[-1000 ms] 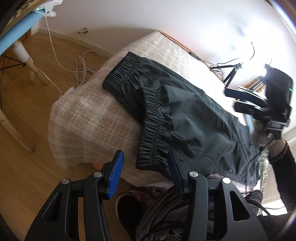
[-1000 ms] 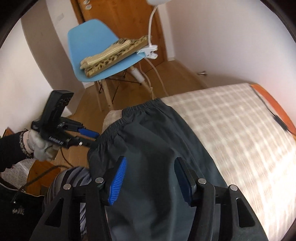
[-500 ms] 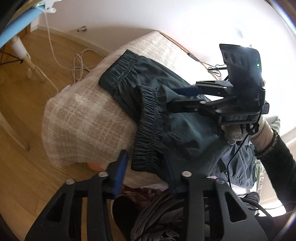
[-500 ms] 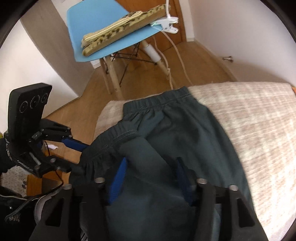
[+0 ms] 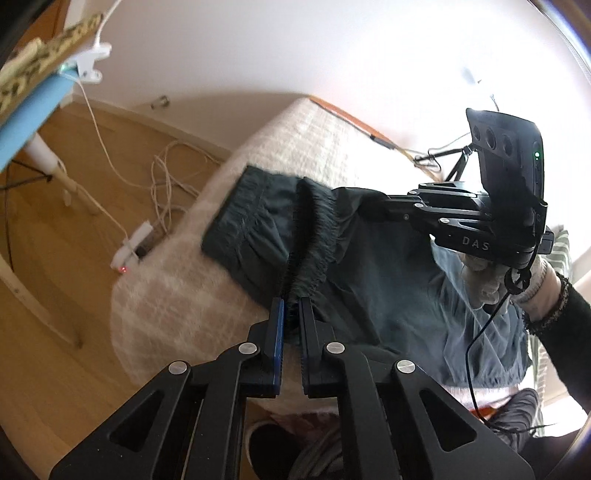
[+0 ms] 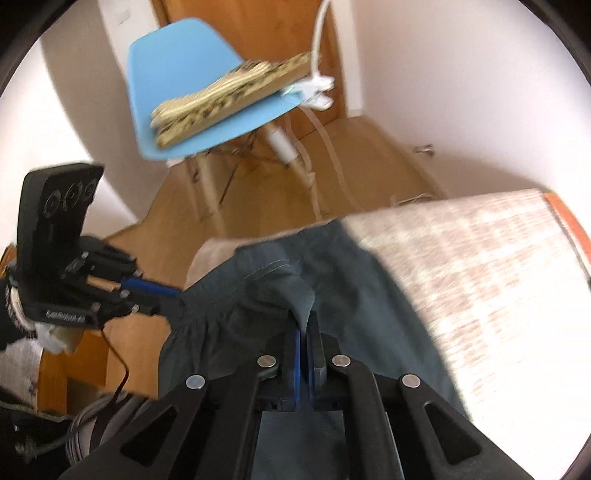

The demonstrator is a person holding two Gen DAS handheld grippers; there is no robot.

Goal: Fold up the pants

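Hand-held gripper marked "DAS"

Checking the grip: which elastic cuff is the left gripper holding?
The nearer cuff, bunched between the left gripper's pads; the farther cuff lies flat on the blanket.

A home bedroom: blanket-covered bed, wooden floor, blue chair, wooden door.

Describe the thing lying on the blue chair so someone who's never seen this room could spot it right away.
Look past the bed with the pale checked blanket to the light blue chair in front of the wooden door. On its seat lies a flat, folded piece of cloth, cream with dark leopard-like spots. It is the only patterned item there; the white clip-on lamp beside it is plain.
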